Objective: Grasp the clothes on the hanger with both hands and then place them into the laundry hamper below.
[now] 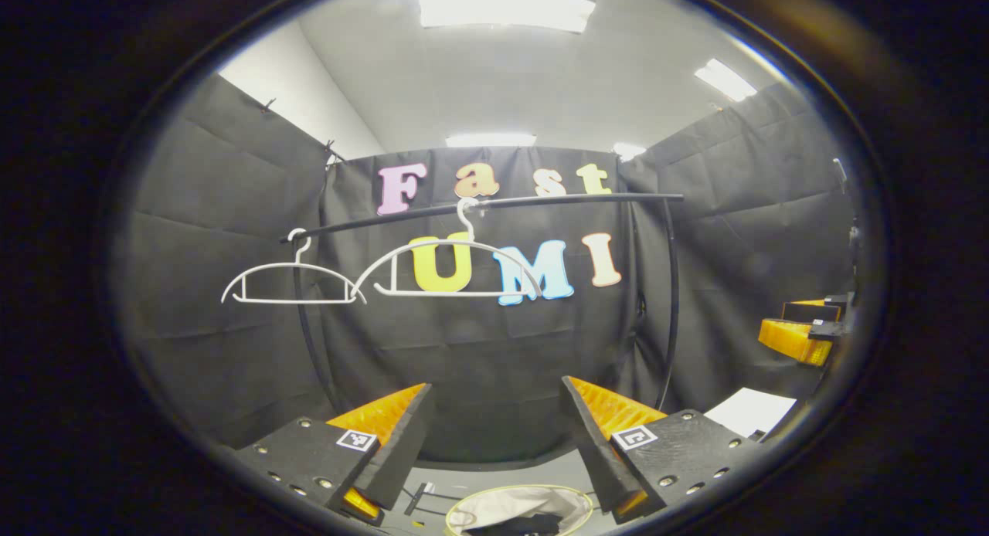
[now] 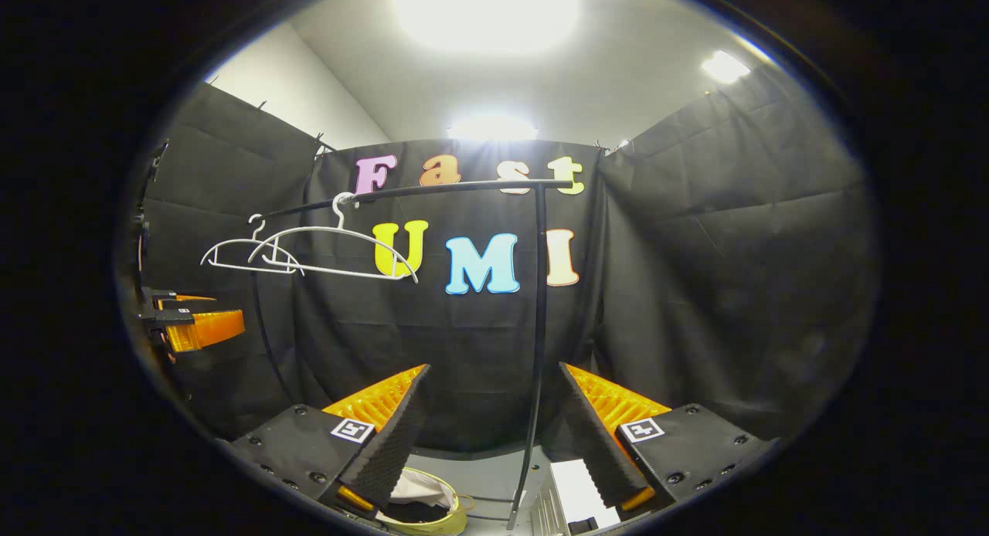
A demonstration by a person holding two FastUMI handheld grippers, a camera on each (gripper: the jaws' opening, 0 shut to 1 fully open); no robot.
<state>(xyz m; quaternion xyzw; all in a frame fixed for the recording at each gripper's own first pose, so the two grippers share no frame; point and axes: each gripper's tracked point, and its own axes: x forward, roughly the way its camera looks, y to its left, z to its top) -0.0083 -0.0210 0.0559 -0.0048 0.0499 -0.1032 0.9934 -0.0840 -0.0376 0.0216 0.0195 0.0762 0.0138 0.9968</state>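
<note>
Both the left gripper (image 1: 494,397) and right gripper (image 2: 493,381) gaped wide, holding nothing; bare hangers (image 1: 452,269) hung upper left, hamper (image 1: 519,509) at bottom edge.

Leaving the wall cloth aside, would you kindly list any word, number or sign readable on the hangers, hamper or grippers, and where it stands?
No text can be read.
Square tags on the left gripper and right gripper: black-and-white patterns, no words.
Hangers and laundry hamper: no writing visible.
White object on the floor: too small to tell.
</note>
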